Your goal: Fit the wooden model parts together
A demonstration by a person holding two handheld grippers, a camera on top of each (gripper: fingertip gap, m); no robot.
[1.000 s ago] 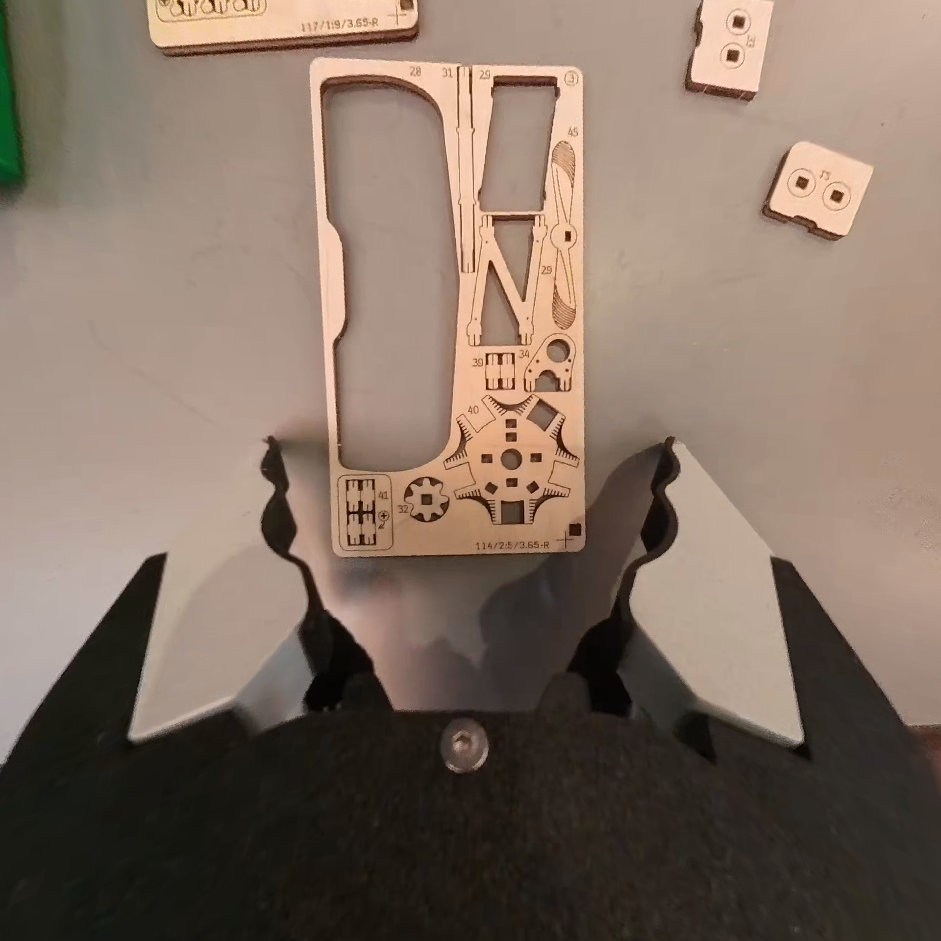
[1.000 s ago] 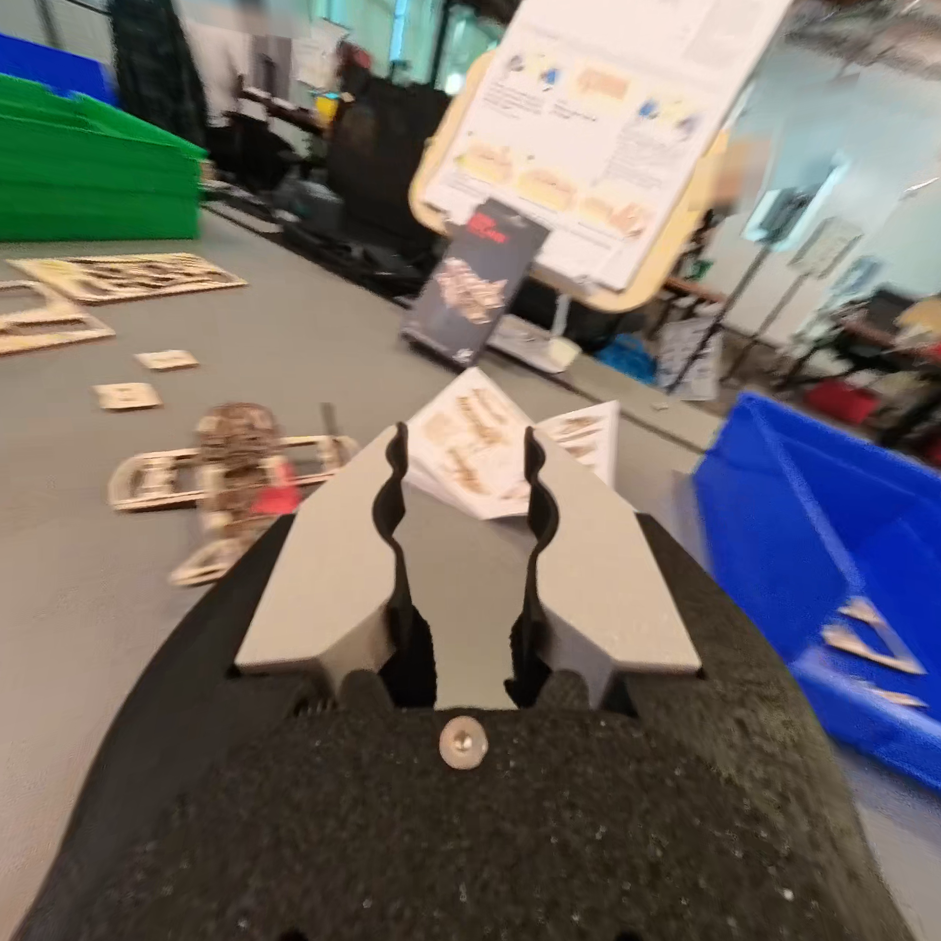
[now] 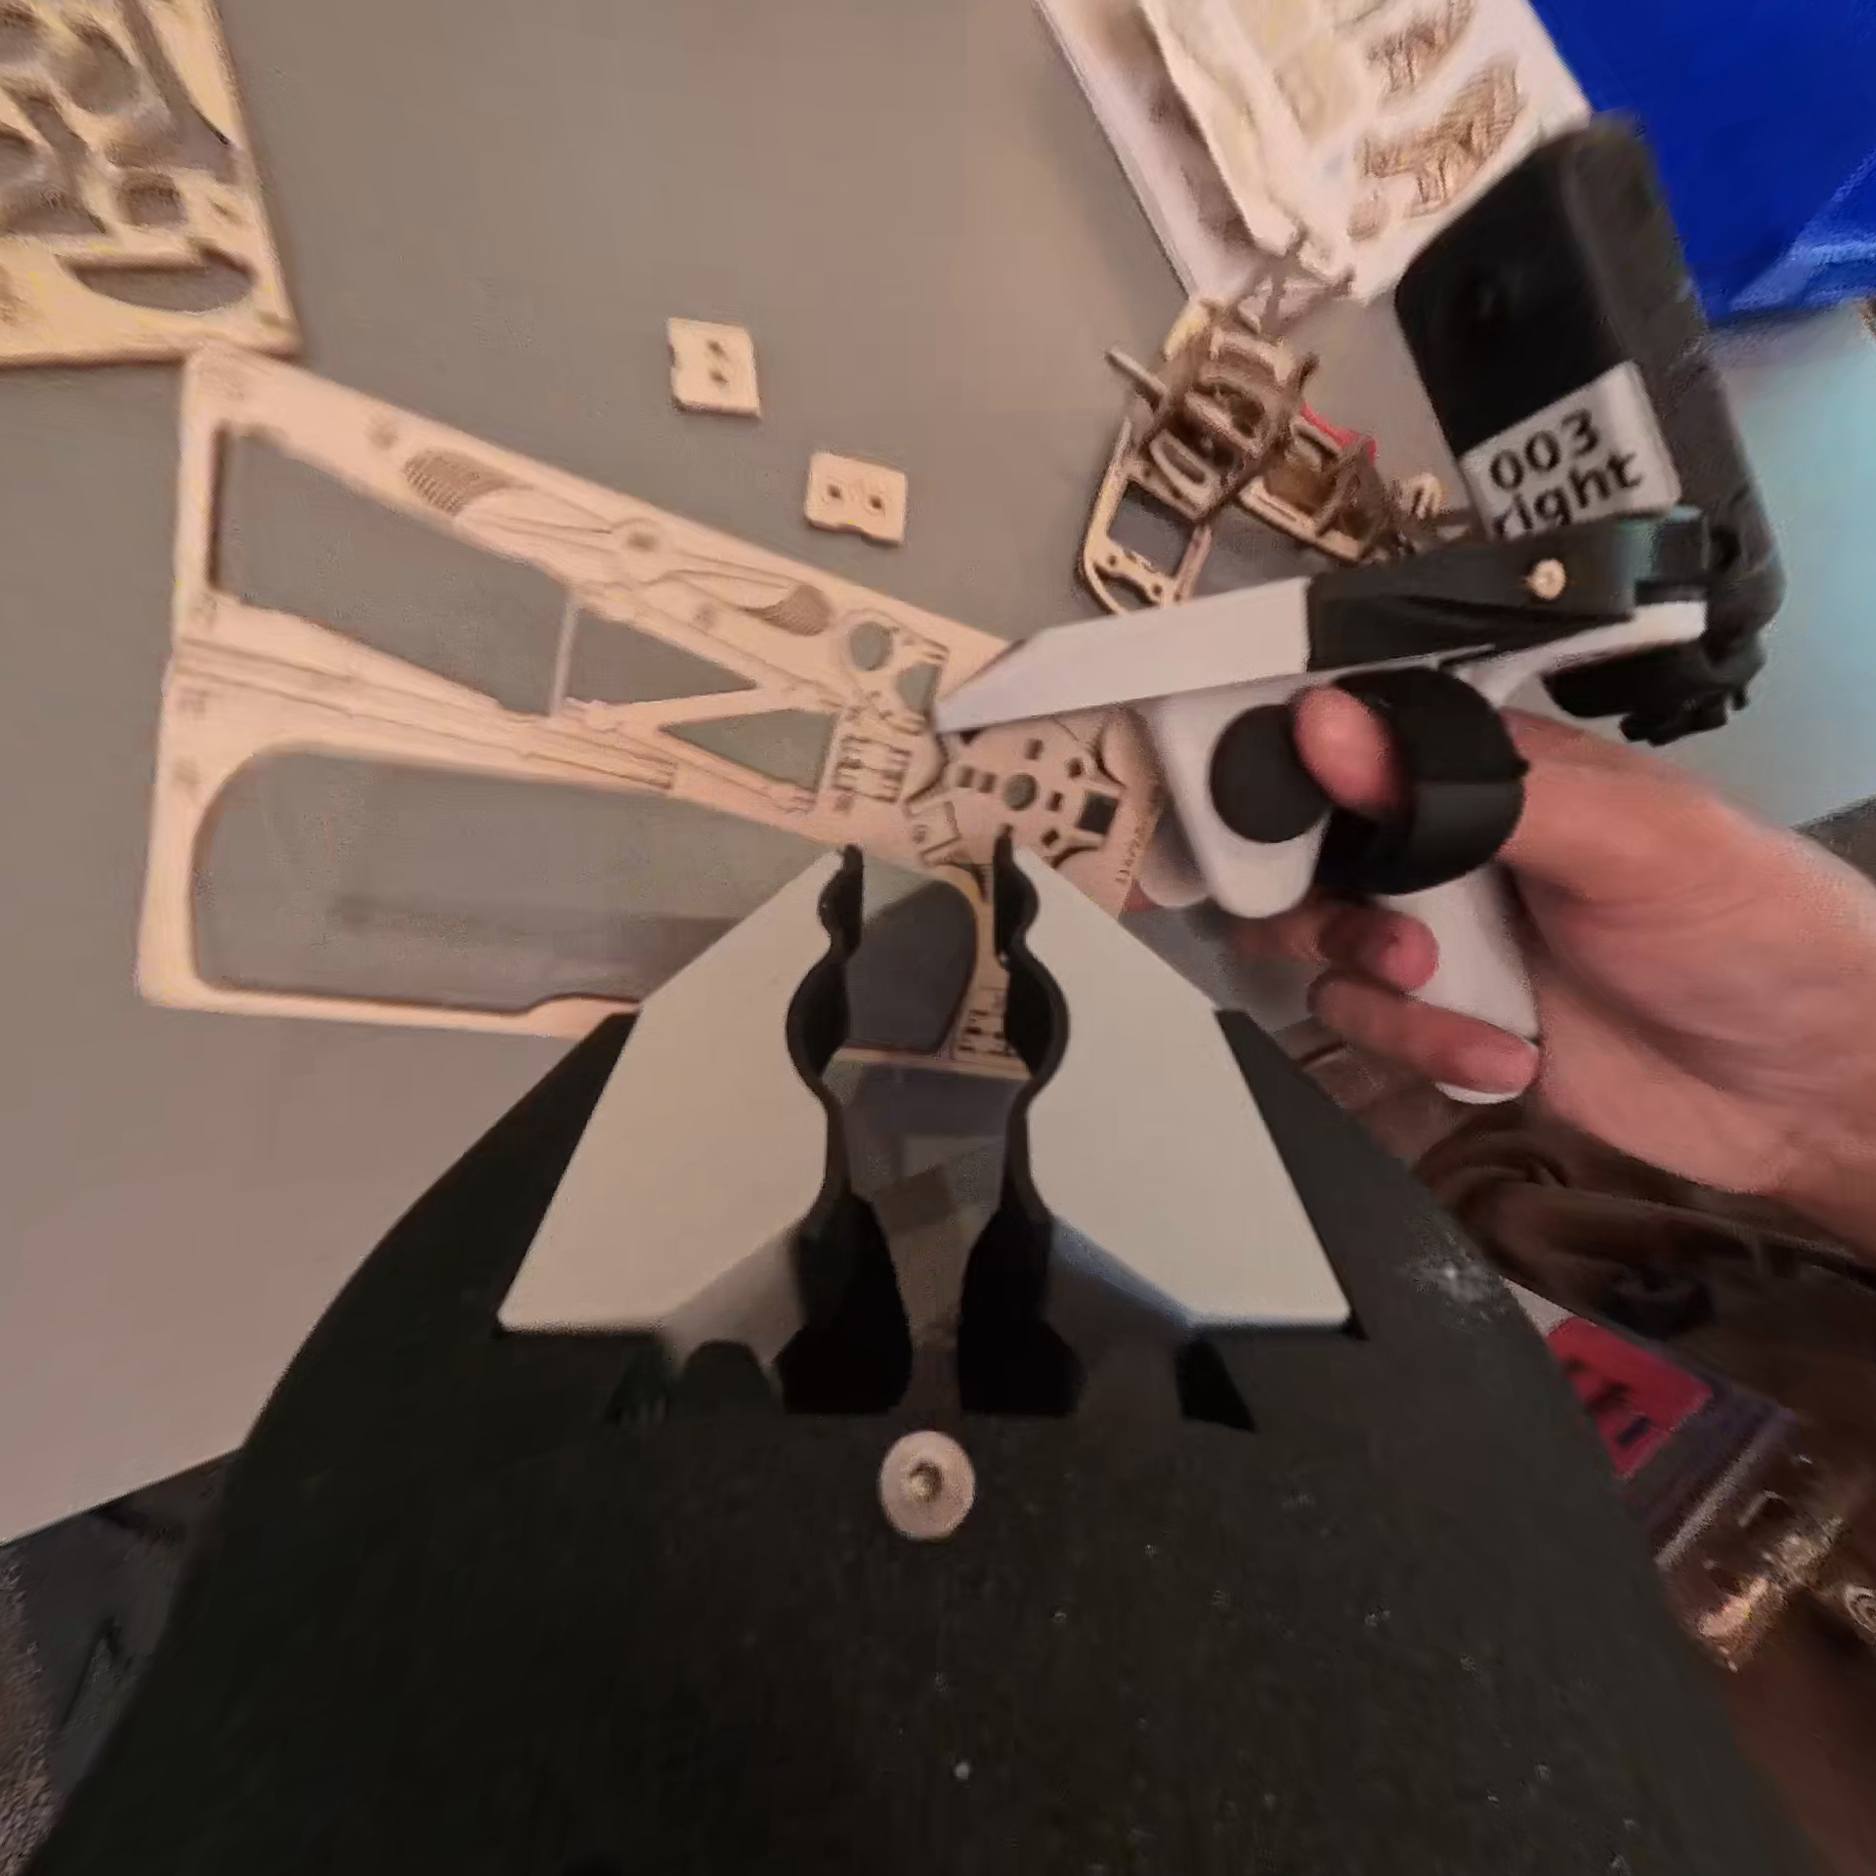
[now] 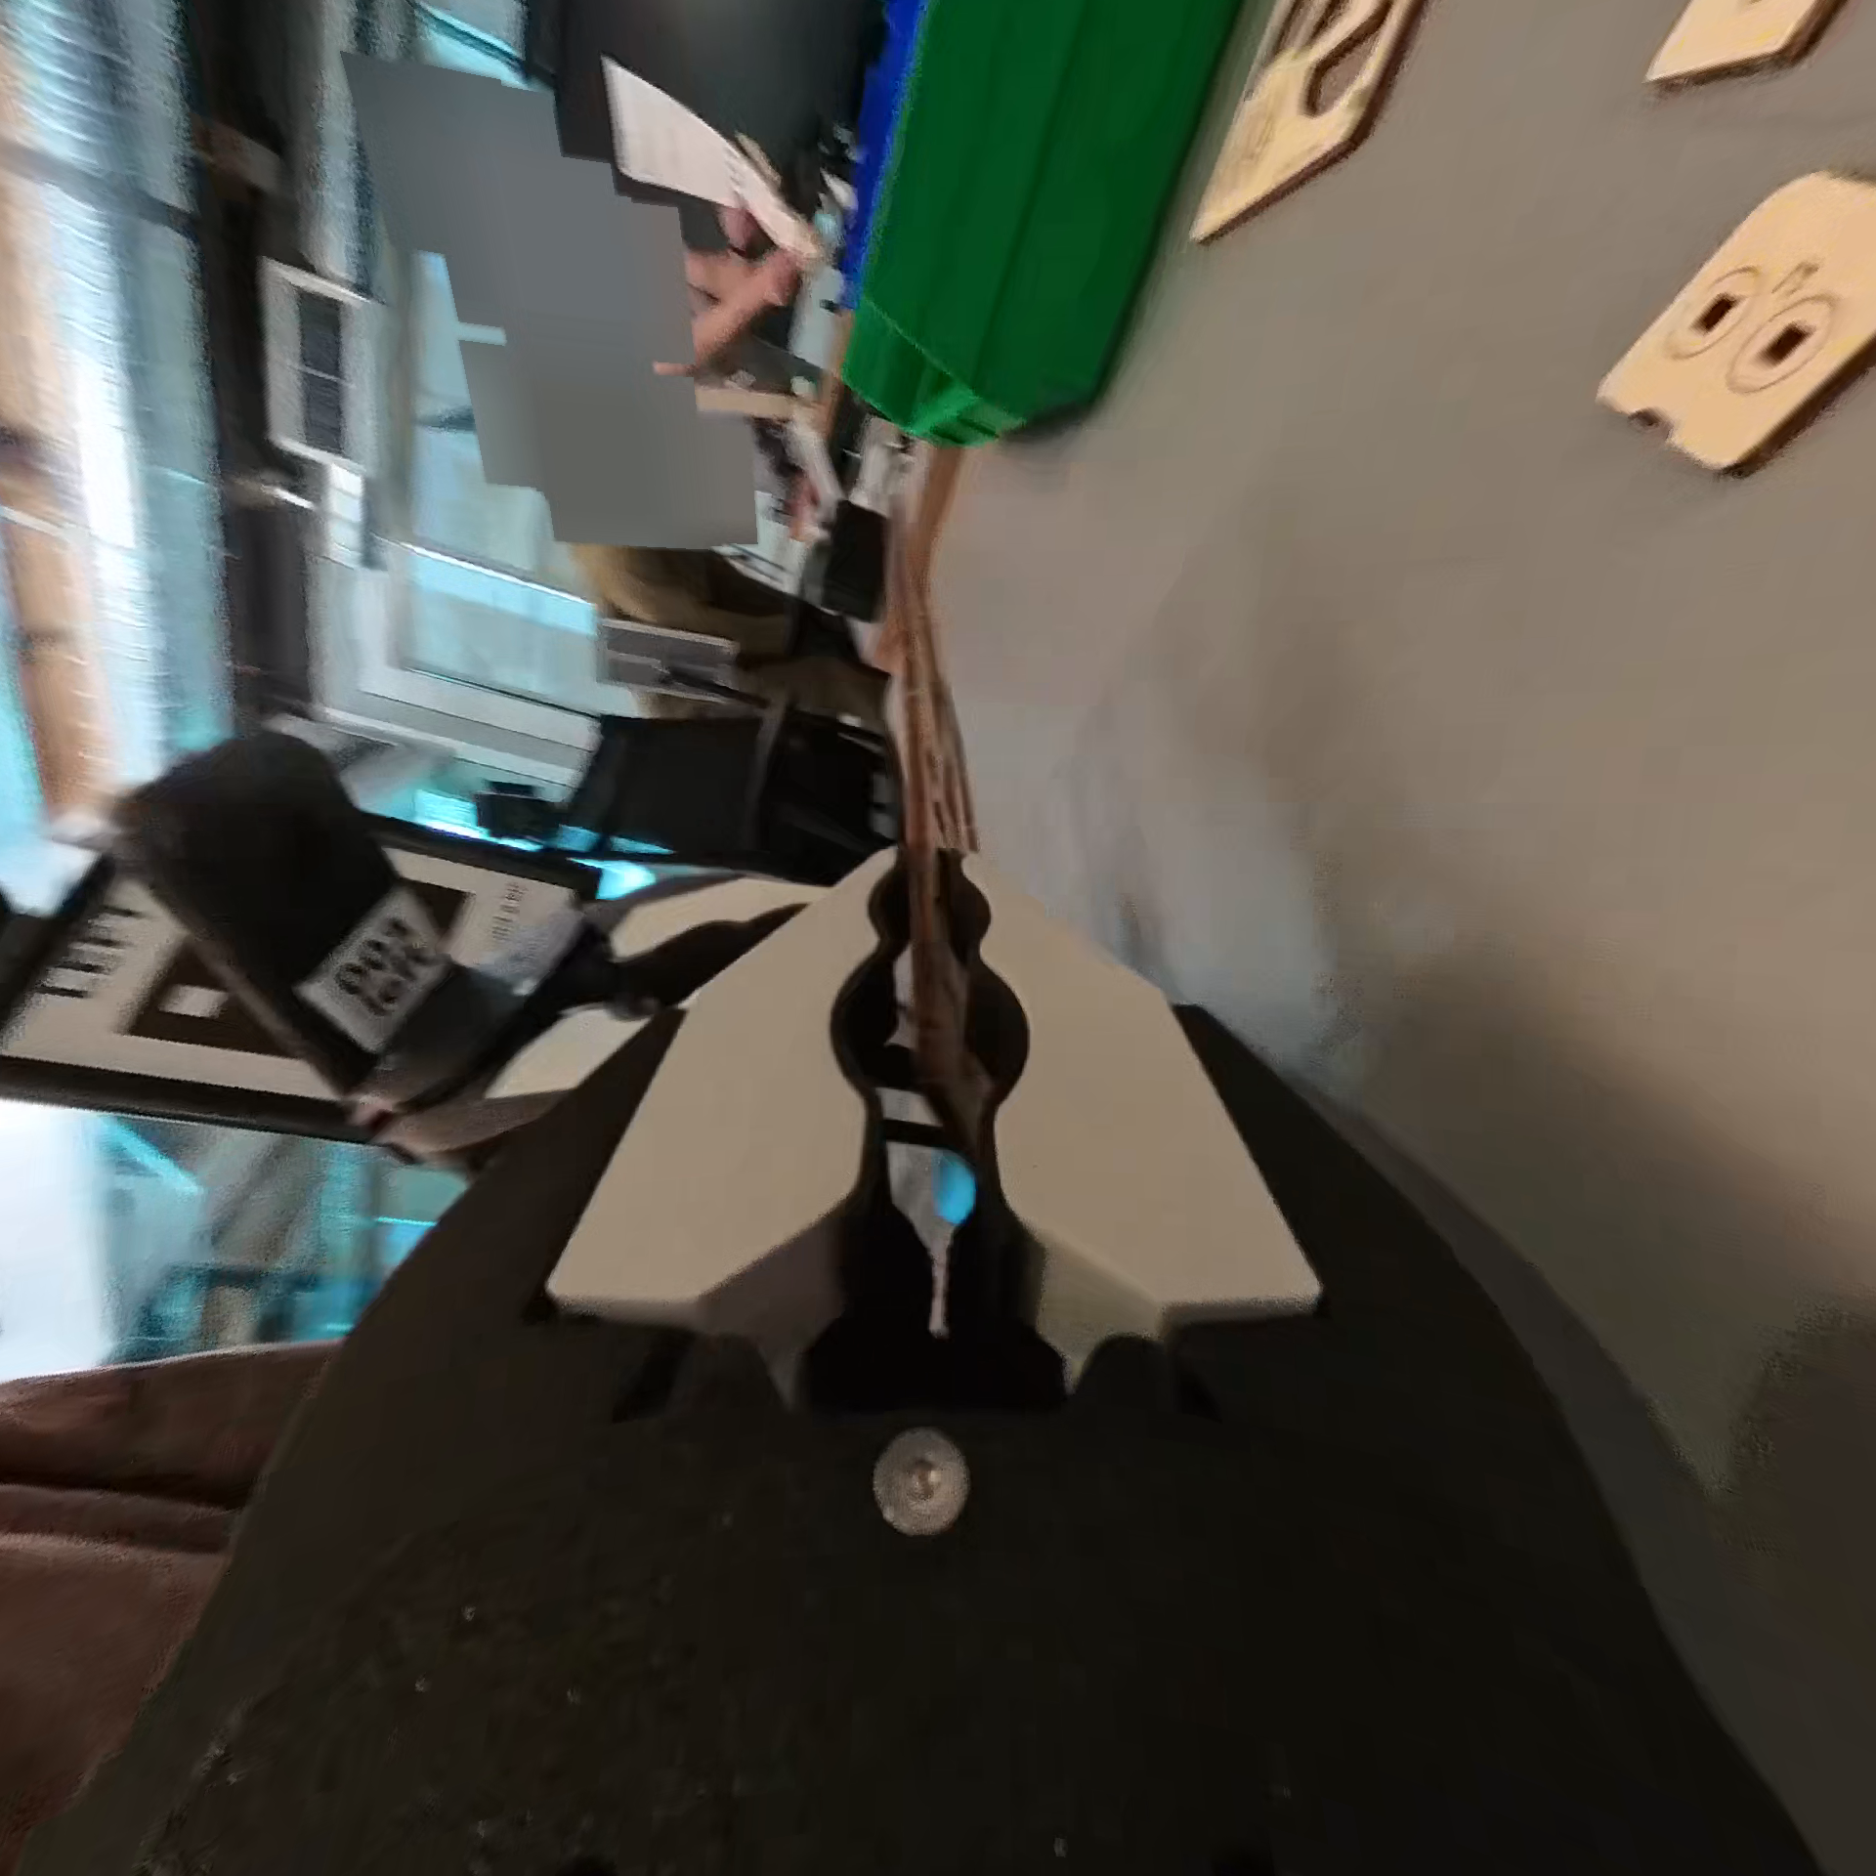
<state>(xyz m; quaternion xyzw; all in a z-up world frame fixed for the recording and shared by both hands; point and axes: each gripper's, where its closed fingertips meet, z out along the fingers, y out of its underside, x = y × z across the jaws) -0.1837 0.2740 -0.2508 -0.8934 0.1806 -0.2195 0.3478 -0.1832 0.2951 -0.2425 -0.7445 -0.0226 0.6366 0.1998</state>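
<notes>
The left gripper [image 3: 926, 863] has its jaws narrowed, with a corner of the wooden parts sheet [image 3: 487, 751] between the fingertips. The right gripper [image 4: 929, 878] pinches the same sheet edge-on, entering the left wrist view from three o'clock. The sheet is lifted off the grey table [image 3: 568, 203]. A half-built wooden model [image 3: 1218, 447] lies at one o'clock, two small wooden squares [image 3: 853, 497] at twelve.

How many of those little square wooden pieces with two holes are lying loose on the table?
2. One small square piece lies beyond the big wooden parts sheet; the other square piece sits just nearer, towards the half-built model. More could be hidden behind the grippers.
</notes>
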